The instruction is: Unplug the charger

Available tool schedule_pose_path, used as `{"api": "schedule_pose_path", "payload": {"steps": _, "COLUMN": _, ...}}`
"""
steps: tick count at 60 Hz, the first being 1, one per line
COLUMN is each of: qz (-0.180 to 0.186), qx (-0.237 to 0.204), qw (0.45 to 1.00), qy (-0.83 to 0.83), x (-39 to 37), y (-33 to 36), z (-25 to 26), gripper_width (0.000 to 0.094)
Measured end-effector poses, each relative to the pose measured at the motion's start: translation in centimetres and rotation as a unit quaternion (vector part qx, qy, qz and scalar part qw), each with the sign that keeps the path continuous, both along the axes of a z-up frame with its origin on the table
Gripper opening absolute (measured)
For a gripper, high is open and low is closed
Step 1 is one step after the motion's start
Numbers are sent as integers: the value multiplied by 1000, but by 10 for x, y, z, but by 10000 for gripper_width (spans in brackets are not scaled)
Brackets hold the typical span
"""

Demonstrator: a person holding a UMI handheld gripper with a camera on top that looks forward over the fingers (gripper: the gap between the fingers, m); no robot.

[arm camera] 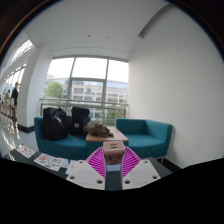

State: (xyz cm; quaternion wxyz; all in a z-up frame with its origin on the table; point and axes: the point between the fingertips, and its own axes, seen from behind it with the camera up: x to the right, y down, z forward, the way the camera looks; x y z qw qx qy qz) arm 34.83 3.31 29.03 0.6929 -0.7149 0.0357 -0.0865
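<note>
A small beige block-shaped charger (113, 149) sits between the tips of my gripper (113, 153), with two dark dots on the face towards the camera. Both magenta pads (98, 162) press on its sides, so the fingers are shut on it. The charger is held up in the air, in front of the room's seating area. No socket or cable is in view.
Beyond the fingers stands a teal sofa (62, 143) with two black bags (55, 122) on it. There is also a wooden table (105, 133), a teal armchair (150, 135) and large windows (90, 85). Printed sheets (45, 160) lie on a low surface at the left.
</note>
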Motion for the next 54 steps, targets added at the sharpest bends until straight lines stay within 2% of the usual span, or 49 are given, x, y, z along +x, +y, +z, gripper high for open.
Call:
{"api": "schedule_pose_path", "payload": {"steps": 5, "qz": -2, "qx": -80, "qw": 997, "qy": 13, "x": 23, "y": 12, "z": -96, "gripper_width": 168}}
{"api": "schedule_pose_path", "payload": {"steps": 6, "qz": 0, "qx": -92, "qw": 996, "qy": 15, "x": 27, "y": -5, "z": -102, "gripper_width": 169}}
{"api": "schedule_pose_path", "payload": {"steps": 14, "qz": -2, "qx": -179, "qw": 983, "qy": 46, "x": 44, "y": 2, "z": -221, "gripper_width": 175}}
{"api": "schedule_pose_path", "payload": {"steps": 15, "qz": -1, "qx": -183, "qw": 982, "qy": 50, "x": 34, "y": -16, "z": -204, "gripper_width": 176}}
{"api": "schedule_pose_path", "payload": {"steps": 21, "qz": -10, "qx": -213, "qw": 975, "qy": 64, "x": 48, "y": -7, "z": -251, "gripper_width": 177}}
{"api": "schedule_pose_path", "payload": {"steps": 29, "qz": -22, "qx": -230, "qw": 970, "qy": 72, "x": 65, "y": -12, "z": -272, "gripper_width": 188}}
{"api": "schedule_pose_path", "payload": {"steps": 31, "qz": -25, "qx": -233, "qw": 969, "qy": 75, "x": 65, "y": -27, "z": -270, "gripper_width": 229}}
{"api": "schedule_pose_path", "payload": {"steps": 39, "qz": -27, "qx": -238, "qw": 968, "qy": 81, "x": 68, "y": -25, "z": -275, "gripper_width": 270}}
{"api": "schedule_pose_path", "payload": {"steps": 45, "qz": -32, "qx": -244, "qw": 966, "qy": 83, "x": 69, "y": -29, "z": -273, "gripper_width": 338}}
{"api": "schedule_pose_path", "payload": {"steps": 52, "qz": -58, "qx": -230, "qw": 969, "qy": 64, "x": 78, "y": -35, "z": -249, "gripper_width": 558}}
{"api": "schedule_pose_path", "payload": {"steps": 54, "qz": -66, "qx": -220, "qw": 972, "qy": 59, "x": 78, "y": -34, "z": -233, "gripper_width": 577}}
